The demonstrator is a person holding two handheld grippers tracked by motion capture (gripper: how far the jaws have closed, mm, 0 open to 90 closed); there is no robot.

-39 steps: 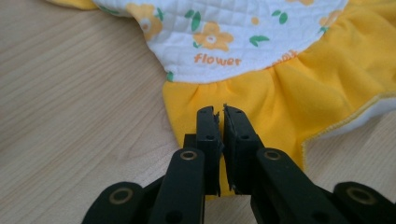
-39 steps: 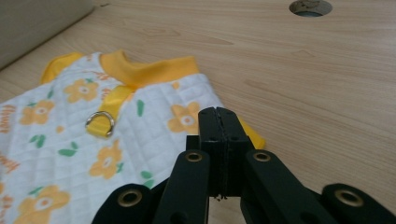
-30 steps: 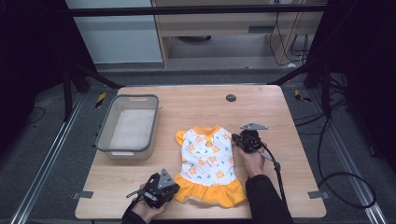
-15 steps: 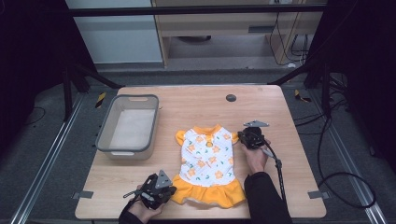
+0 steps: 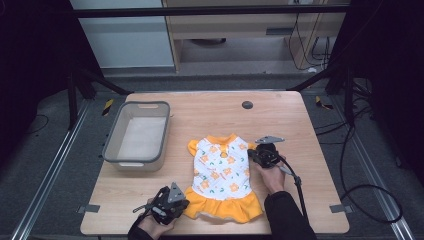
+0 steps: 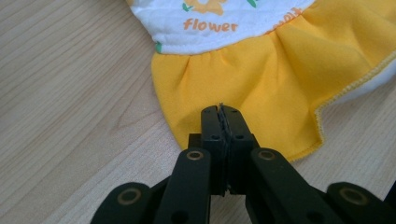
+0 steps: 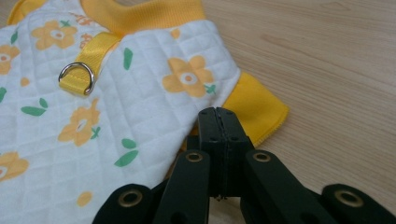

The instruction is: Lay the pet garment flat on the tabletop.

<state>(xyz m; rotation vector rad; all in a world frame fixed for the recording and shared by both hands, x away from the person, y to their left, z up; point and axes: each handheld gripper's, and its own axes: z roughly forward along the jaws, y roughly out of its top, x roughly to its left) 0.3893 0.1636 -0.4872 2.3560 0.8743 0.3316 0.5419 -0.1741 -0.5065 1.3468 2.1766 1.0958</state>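
One grey plastic bin (image 5: pixel 136 135) stands on the left half of the wooden desk (image 5: pixel 210 105), its long side running near to far. It is well apart from the one garment here, a small pet dress (image 5: pixel 223 172) that lies flat near the middle of the desk, neck toward the far side and yellow ruffled skirt (image 6: pixel 261 79) toward the near edge. The dress is white quilted cloth printed with orange flowers and green leaves, with a yellow collar, two yellow sleeve cuffs and a single metal D-ring (image 7: pixel 77 77) on a yellow strap below the collar.

There are two grippers, one in each of the person's hands. The left gripper (image 5: pixel 167 204) sits low at the near edge of the desk, held from below by the left hand (image 5: pixel 150 227), its tip at the near left corner of the skirt. In the left gripper view its jaws are pressed together over the yellow hem; whether cloth is caught between them I cannot tell.

One small dark round disc (image 5: pixel 247 104) lies on the far part of the desk, well apart from everything else.

The right gripper (image 5: pixel 264 152) rests at the dress's right sleeve, the right hand (image 5: pixel 272 177) behind it and a dark-sleeved forearm reaching in from the near edge. Its jaws are closed tight against each other at the right cuff (image 7: pixel 254 109), just where white cloth meets yellow.
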